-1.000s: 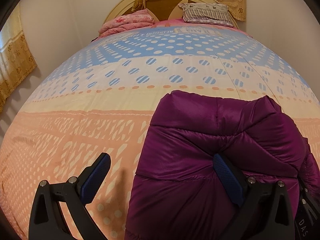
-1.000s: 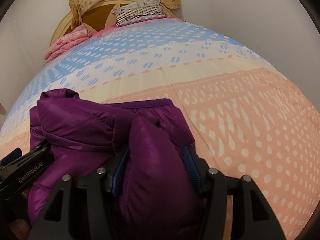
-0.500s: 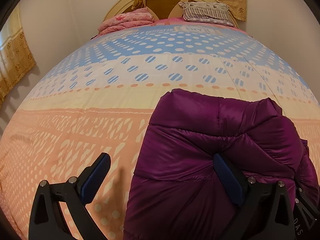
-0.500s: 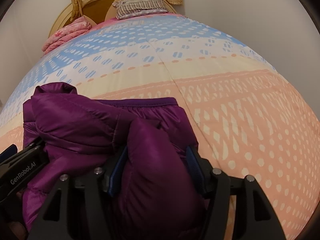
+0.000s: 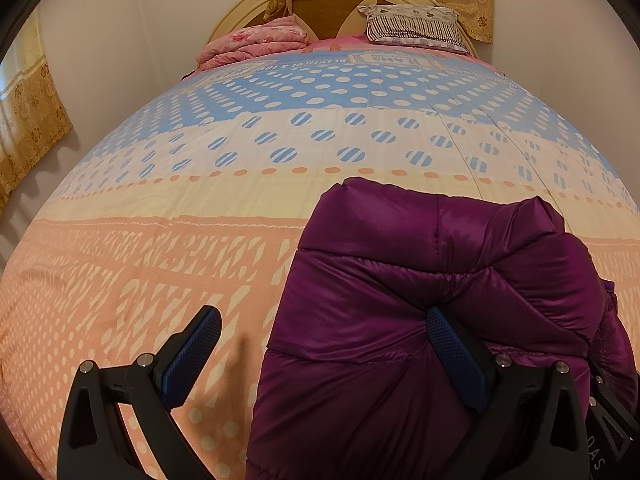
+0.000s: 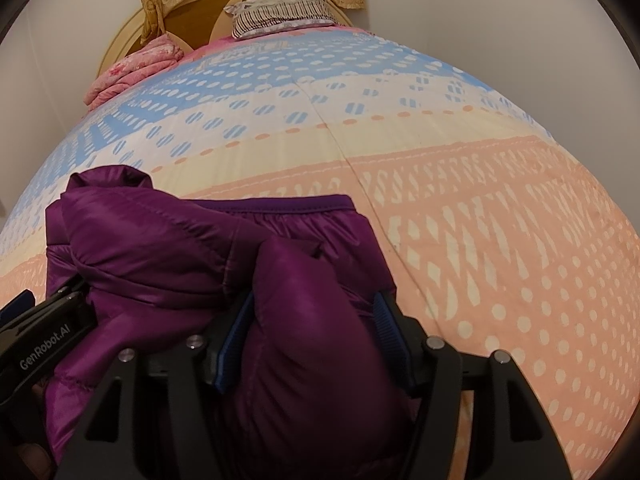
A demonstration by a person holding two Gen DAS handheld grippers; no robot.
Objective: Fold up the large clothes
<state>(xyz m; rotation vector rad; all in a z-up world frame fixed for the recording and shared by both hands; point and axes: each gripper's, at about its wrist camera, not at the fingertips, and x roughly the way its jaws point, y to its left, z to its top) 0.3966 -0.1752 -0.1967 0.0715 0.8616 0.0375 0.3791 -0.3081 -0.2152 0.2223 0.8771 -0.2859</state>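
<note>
A purple puffer jacket (image 5: 420, 300) lies bundled on the patterned bedspread (image 5: 200, 208); it also shows in the right wrist view (image 6: 160, 248). My left gripper (image 5: 324, 344) is open, its right finger (image 5: 456, 356) pressed on the jacket's top and its left finger (image 5: 192, 348) over the bedspread. My right gripper (image 6: 312, 328) is shut on a thick fold of the jacket (image 6: 312, 312). The left gripper's body (image 6: 44, 344) shows at the jacket's left side in the right wrist view.
The bedspread (image 6: 480, 220) covers the whole bed. A folded pink blanket (image 5: 256, 40) and a striped pillow (image 5: 412, 24) lie at the headboard (image 5: 316, 4). A gold curtain (image 5: 28, 120) hangs at the left. Walls stand close on both sides.
Both grippers have risen and drawn back slightly with the jacket; the right gripper's hold and the left gripper's open jaws are unchanged.
</note>
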